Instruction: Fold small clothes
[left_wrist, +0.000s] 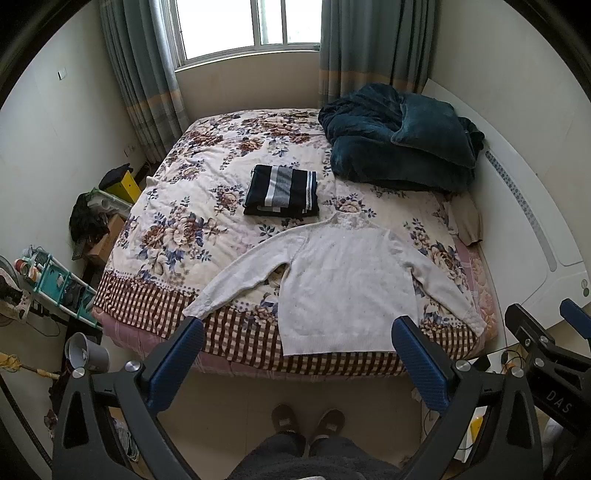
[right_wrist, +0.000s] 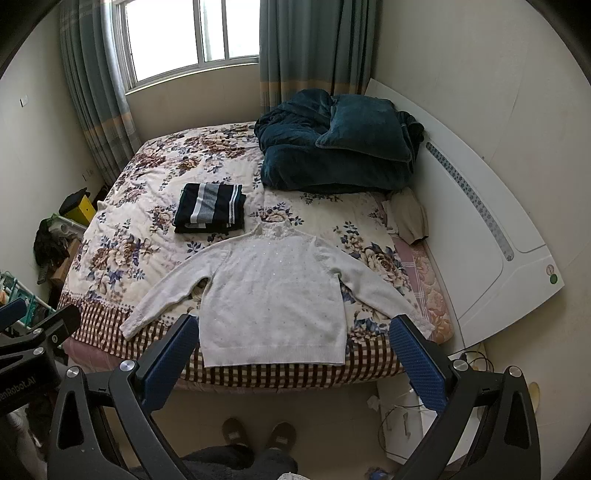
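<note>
A white knitted sweater (left_wrist: 343, 280) lies flat on the floral bed (left_wrist: 192, 206), sleeves spread, hem at the near edge; it also shows in the right wrist view (right_wrist: 273, 295). A folded dark striped garment (left_wrist: 282, 190) lies behind it, also seen in the right wrist view (right_wrist: 210, 208). My left gripper (left_wrist: 299, 354) is open and empty, held above the floor in front of the hem. My right gripper (right_wrist: 291, 354) is open and empty, also short of the hem. Neither touches the sweater.
A dark teal blanket pile (left_wrist: 399, 136) sits at the far right of the bed by the white headboard (left_wrist: 535, 229). Clutter, boxes and a rack (left_wrist: 55, 288) stand left of the bed. The person's slippered feet (left_wrist: 306, 424) are on the floor below.
</note>
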